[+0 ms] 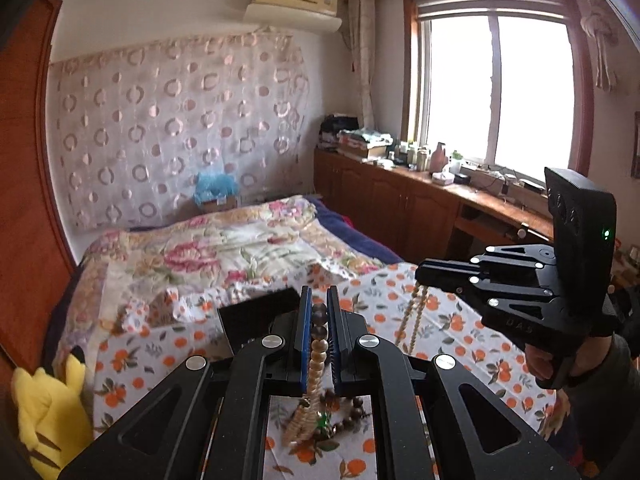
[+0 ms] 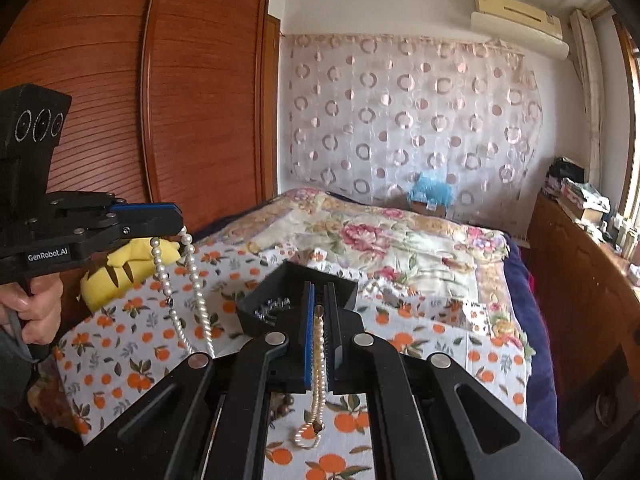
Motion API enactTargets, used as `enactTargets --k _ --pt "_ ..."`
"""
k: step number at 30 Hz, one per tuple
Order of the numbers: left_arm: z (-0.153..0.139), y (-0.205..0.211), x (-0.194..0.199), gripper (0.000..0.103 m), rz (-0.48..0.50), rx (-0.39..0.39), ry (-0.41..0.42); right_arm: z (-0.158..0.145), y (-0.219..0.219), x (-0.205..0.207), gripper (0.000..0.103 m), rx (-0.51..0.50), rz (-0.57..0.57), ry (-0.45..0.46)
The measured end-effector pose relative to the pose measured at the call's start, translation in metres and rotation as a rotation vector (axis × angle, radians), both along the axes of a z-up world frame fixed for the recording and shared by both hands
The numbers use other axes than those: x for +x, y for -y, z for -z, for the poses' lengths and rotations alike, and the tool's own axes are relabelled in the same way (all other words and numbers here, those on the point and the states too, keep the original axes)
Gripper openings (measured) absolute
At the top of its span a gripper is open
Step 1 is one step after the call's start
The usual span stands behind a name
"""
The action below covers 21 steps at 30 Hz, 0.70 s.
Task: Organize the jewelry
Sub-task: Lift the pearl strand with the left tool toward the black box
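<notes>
Pearl necklace point(image 2: 318, 364): pinched between closed fingers of both left gripper point(image 2: 176, 222) and right gripper point(image 2: 319, 304); lower evenly into black tray point(image 2: 260, 312) ahead of right gripper.

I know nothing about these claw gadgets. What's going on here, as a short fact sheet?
setting: bedroom, orange-print cloth on the bed
left claw: shut on a pearl strand with dark beads
right claw: shut on the pearl strand too
strand: hangs in loops between both claws, above the cloth
black tray: on the cloth, holds silvery pieces
nearby: yellow plush toy at the bed's edge
</notes>
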<state>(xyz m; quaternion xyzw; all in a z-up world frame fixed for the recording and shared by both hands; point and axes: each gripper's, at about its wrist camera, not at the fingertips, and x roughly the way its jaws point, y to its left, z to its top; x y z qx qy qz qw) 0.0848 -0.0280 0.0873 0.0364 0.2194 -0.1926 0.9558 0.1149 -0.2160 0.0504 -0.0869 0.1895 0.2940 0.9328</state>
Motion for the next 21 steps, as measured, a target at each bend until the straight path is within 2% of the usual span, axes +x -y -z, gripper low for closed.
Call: enactTargets --k 15,21 --pt "-0.043 -0.007 0.050 0.007 -0.027 -0.002 0.045 -0.043 -0.011 0.039 0.005 0.020 -0.032 0.017" --pt "-0.046 -0.016 0.084 0.007 -0.063 0.000 0.029 -0.065 -0.021 0.062 0.005 0.028 -0.054 0.027"
